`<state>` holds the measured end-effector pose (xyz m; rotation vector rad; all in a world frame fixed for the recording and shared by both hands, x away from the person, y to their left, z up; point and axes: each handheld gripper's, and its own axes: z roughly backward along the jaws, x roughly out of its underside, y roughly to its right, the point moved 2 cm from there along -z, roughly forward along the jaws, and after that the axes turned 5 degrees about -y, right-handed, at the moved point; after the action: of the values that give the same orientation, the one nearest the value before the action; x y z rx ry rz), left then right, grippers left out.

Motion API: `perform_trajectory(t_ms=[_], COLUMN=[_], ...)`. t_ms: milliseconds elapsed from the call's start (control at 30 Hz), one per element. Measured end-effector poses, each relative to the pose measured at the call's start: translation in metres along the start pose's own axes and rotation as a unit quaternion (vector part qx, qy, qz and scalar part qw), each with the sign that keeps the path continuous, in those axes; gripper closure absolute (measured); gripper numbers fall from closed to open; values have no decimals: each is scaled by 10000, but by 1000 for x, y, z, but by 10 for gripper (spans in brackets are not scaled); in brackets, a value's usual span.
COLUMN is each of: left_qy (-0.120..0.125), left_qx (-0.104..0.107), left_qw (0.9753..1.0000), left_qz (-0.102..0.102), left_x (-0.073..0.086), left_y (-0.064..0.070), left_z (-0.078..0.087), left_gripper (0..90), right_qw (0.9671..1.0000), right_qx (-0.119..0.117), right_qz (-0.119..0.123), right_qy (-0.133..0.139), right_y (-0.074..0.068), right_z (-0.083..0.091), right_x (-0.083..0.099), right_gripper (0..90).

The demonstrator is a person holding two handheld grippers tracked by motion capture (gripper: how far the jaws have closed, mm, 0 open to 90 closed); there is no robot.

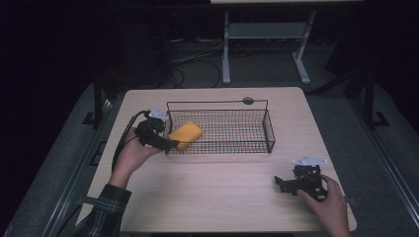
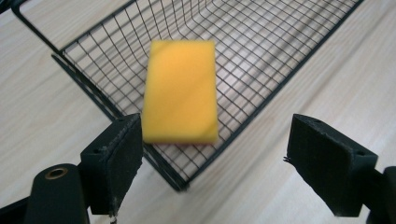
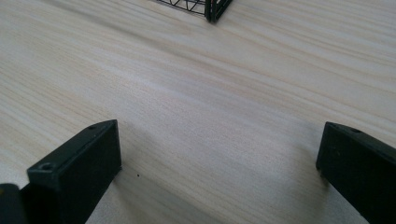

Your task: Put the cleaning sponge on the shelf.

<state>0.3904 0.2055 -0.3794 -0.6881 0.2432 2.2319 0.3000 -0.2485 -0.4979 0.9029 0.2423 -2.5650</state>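
Sponge (image 2: 181,91): yellow block, lying inside the left end of the wire basket (image 1: 247,129), apart from both of your tools.
Left gripper (image 1: 170,143): you are holding it at the basket's left end, jaws spread wide, gripping nothing.
Table (image 1: 222,192): bare light wood between your hands.
Right gripper (image 1: 282,183): you are resting it low at the front right, jaws standing wide apart, gripping nothing.

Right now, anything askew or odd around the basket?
The yellow sponge sits tilted at the left end of the wire basket, apparently propped on the mesh or mid-drop; blur hides contact. Left tongs stand open just outside that end. Nothing looks spilled or damaged.
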Motion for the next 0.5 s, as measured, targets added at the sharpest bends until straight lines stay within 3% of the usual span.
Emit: perform_trajectory(t_ms=[500], left_qy=[107], left_qx=[-53], left_qw=[9999], left_qz=[19], left_x=[54], left_y=[21], left_z=[-3], left_gripper=[179], right_qw=[10000], right_qx=[-4], right_qz=[1], right_qy=[0], right_y=[0], right_z=[0], right_x=[0], right_gripper=[0])
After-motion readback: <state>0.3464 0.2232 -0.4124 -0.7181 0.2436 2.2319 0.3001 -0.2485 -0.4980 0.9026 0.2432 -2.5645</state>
